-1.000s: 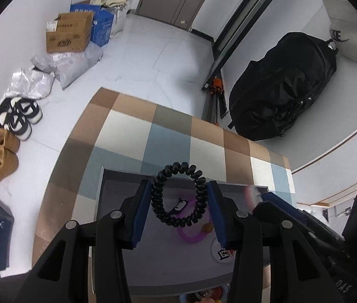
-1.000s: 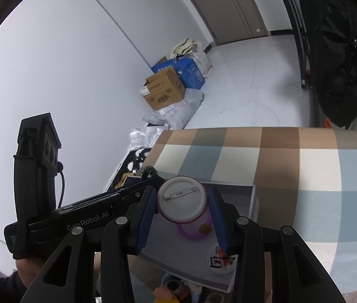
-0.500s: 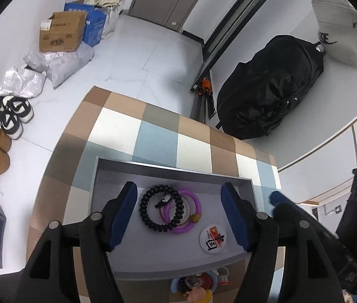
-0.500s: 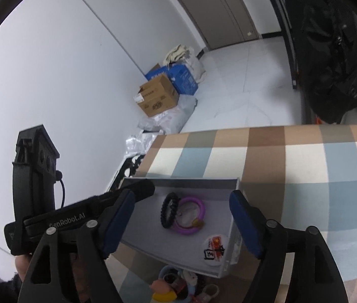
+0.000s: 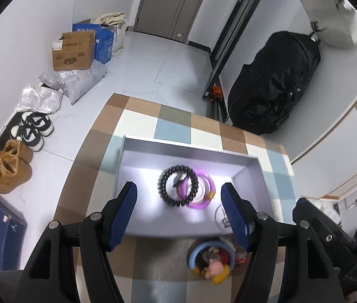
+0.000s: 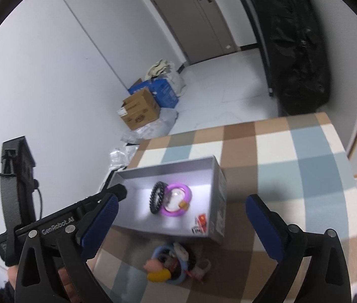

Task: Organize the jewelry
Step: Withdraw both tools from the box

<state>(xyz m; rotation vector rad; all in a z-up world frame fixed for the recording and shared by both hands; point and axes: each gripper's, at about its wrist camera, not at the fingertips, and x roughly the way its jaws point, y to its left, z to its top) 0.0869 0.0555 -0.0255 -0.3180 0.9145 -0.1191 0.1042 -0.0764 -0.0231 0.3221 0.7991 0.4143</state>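
A grey open box stands on the checkered table. In it lie a black coil bracelet, a purple ring bracelet overlapping it, and a white round badge at the near right corner. A pile of small trinkets with a blue ring lies on the table in front of the box. My left gripper is open and empty above the box's near edge. My right gripper is open and empty, to the right of the left one.
The checkered tablecloth ends at a far edge above the white floor. A black bag, cardboard boxes and shoes stand on the floor beyond. The left gripper's body crosses the right wrist view at lower left.
Both grippers opened: the left let go of the black coil bracelet and the right let go of the white badge, both now in the box. Both grippers have pulled back and up.
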